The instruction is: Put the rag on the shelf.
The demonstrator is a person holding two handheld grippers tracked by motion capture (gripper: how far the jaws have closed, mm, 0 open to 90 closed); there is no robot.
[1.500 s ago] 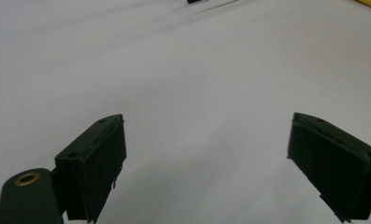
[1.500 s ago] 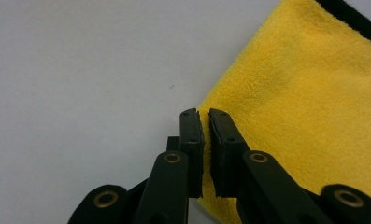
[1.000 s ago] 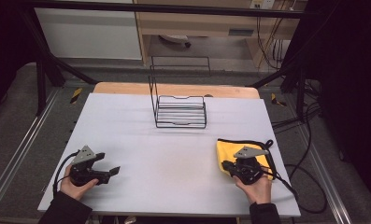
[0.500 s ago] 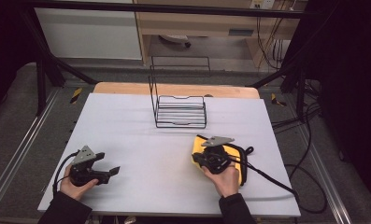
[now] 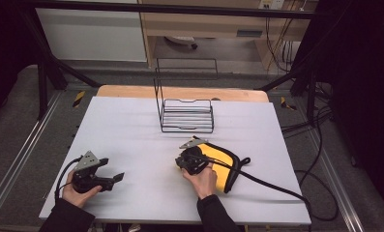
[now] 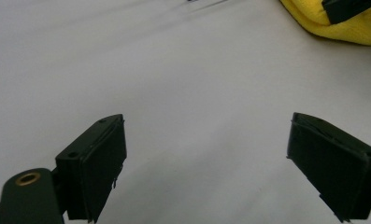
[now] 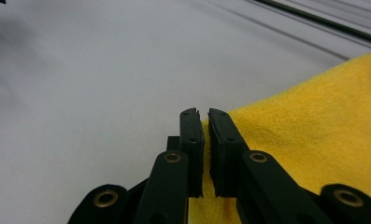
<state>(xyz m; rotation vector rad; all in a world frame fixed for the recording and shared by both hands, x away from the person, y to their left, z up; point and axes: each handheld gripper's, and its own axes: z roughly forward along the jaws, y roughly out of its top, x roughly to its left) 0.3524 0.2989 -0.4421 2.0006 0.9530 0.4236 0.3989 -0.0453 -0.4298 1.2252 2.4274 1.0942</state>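
Surface (image 5: 131, 130): flat, matte, pale grey-white sheet, rectangular, with a strip of light wood showing along its far edge.

One yellow cloth (image 5: 222, 159), fleecy pile, soft nap clear in the right gripper view (image 7: 323, 121). It lies on the near right half of the surface, folded or bunched, with a dark band along its right edge. A corner of it also shows top right in the left gripper view (image 6: 314, 18).

One black wire rack (image 5: 187, 115): thin rod, low basket of parallel bars with a tall upright rectangular back frame. It stands at the far centre of the surface, apart from the cloth.

Two tools, both black with hard plastic jaws and brass-coloured pivots, each with a grey three-cornered plate on top and a black cable trailing.
- Left tool (image 5: 116, 178): rests on the near left of the surface, held in the left hand (image 5: 76, 193), well apart from the cloth. Jaws spread wide with nothing between them (image 6: 206, 158); flat rectangular pads.
- Right tool (image 5: 179, 162): held in the right hand (image 5: 201, 180) at the cloth's left edge. Jaws pinched together on the cloth's edge (image 7: 205, 135), yellow pile showing in the thin slit between the pads.

Floor around the frame: grey, with loose black cables at right.
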